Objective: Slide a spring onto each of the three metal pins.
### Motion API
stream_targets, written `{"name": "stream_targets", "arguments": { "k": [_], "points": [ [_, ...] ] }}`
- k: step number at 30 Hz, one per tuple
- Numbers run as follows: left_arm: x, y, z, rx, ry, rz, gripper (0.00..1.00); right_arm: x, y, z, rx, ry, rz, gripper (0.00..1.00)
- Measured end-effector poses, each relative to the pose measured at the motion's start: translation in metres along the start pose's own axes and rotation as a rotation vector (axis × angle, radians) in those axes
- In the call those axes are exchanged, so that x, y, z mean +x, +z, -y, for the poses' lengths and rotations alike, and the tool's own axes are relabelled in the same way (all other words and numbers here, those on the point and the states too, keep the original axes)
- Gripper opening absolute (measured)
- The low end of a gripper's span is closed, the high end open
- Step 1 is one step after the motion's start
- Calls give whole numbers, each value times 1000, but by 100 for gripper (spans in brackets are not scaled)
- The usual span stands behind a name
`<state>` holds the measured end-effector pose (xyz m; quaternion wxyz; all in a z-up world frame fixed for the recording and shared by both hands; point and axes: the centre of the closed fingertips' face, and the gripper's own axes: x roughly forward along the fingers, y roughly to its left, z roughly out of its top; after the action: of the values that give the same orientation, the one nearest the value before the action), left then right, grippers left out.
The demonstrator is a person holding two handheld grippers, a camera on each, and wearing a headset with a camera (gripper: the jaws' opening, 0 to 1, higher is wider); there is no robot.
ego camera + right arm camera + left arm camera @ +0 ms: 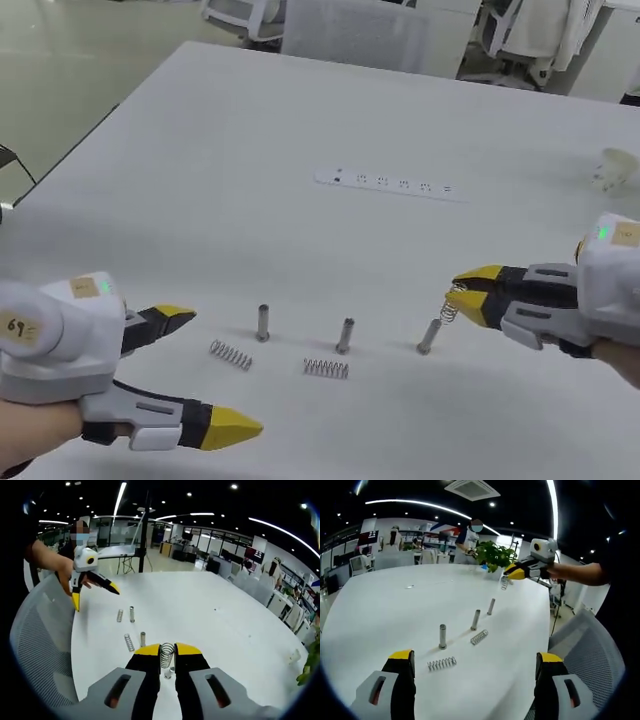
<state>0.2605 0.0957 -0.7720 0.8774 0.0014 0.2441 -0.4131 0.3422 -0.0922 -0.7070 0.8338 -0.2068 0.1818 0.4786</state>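
Left gripper (222, 372) nearest, jaws wide apart, empty. Left spring (230, 354) and middle spring (326, 369) lie flat on table (250, 150) just before left pin (263, 322) and middle pin (345, 335). Right gripper (462, 290) clamped on third spring (449, 310) just above right pin (429, 336). Power strip (385, 183) well behind.

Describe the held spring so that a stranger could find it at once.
On the white table, find the rightmost pin of three. Close to its top, the right tongs pinch one spring. The other two springs lie flat on the table, untouched.
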Motion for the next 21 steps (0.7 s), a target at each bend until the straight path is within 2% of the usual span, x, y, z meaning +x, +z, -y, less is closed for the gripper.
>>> {"name": "stream_targets", "arguments": {
  "k": [11, 14, 21],
  "points": [
    [-1, -2, 0, -12, 0, 0, 98, 11, -13, 12, 59, -27, -15, 7],
    [-1, -1, 0, -15, 2, 7, 98, 14, -16, 15, 97, -29, -7, 7],
    [-2, -1, -2, -14, 8, 7, 98, 18, -24, 18, 111, -40, -21, 7]
  ]
}}
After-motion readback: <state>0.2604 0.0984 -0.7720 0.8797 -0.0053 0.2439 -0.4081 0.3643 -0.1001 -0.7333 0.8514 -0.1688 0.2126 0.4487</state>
